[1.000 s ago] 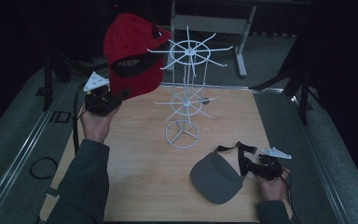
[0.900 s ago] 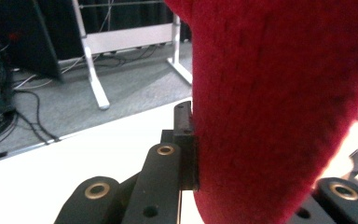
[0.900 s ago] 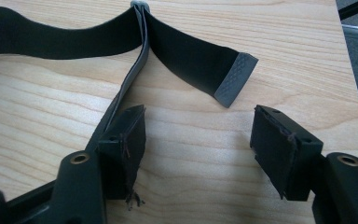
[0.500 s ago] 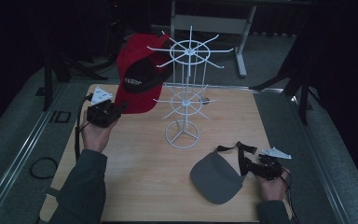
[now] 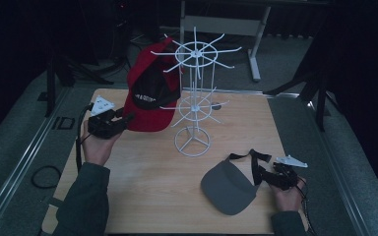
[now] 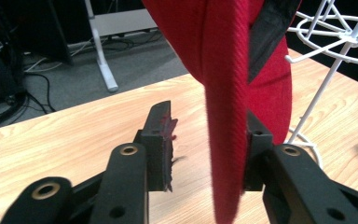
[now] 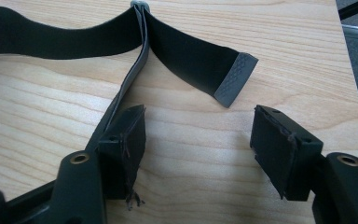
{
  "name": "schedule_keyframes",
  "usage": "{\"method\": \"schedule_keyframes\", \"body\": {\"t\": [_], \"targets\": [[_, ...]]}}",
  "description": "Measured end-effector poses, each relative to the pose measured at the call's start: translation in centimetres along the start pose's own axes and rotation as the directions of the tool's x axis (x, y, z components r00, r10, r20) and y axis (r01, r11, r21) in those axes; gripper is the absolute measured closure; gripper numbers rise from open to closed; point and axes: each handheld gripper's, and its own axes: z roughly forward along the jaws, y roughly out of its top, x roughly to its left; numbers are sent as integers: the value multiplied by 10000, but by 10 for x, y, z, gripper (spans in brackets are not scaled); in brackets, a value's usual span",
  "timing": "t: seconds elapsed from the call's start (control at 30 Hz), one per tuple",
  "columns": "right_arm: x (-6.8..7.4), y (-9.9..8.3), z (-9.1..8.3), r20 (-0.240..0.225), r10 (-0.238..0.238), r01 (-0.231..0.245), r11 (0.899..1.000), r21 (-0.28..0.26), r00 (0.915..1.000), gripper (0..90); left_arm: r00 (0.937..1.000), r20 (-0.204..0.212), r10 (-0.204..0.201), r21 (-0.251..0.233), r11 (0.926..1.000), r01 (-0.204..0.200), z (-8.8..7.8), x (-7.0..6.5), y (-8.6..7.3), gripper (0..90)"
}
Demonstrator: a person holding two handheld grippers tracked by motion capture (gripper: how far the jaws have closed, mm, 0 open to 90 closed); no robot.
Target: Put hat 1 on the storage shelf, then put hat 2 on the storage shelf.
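A red cap (image 5: 150,98) hangs brim-down against the left side of the white wire rack (image 5: 194,98), its crown up by a top arm. My left gripper (image 5: 125,119) is at the brim's lower left edge. In the left gripper view, my left gripper (image 6: 207,121) is open, with the red brim (image 6: 228,93) between the jaws, touching the right one and clear of the left. A grey visor (image 5: 226,187) lies on the table at the front right. My right gripper (image 5: 261,172) rests open by its black strap (image 7: 186,51), which runs past the left jaw of my right gripper (image 7: 198,121).
The rack's ring base (image 5: 193,142) stands mid-table on the wooden top (image 5: 142,196). Thin hook arms stick out from two tiers. Grey floor, metal rails and a desk leg (image 5: 256,54) surround the table.
My left gripper has carried the red cap right and lower, from up at the far left to against the rack. The right gripper and visor have stayed still.
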Motion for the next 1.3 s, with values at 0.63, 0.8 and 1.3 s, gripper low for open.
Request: {"method": "schedule_keyframes", "body": {"t": [0.63, 0.8, 1.3], "targets": [[0, 0, 0, 18, -12, 12, 10000, -10, 10000, 357, 9992, -79, -401, -164, 9991, 400, -25, 2, -16, 547], [0, 0, 0, 55, 32, -32, 10000, -13, 10000, 376, 9974, 4, -727, -259, 9970, 727, -29, 0, -22, 544], [-4, 19, -16, -384, 372, -396, 9972, -637, 9986, 552, 9940, 122, -1085, -268, 9937, 1088, -34, 1, -34, 532]]}}
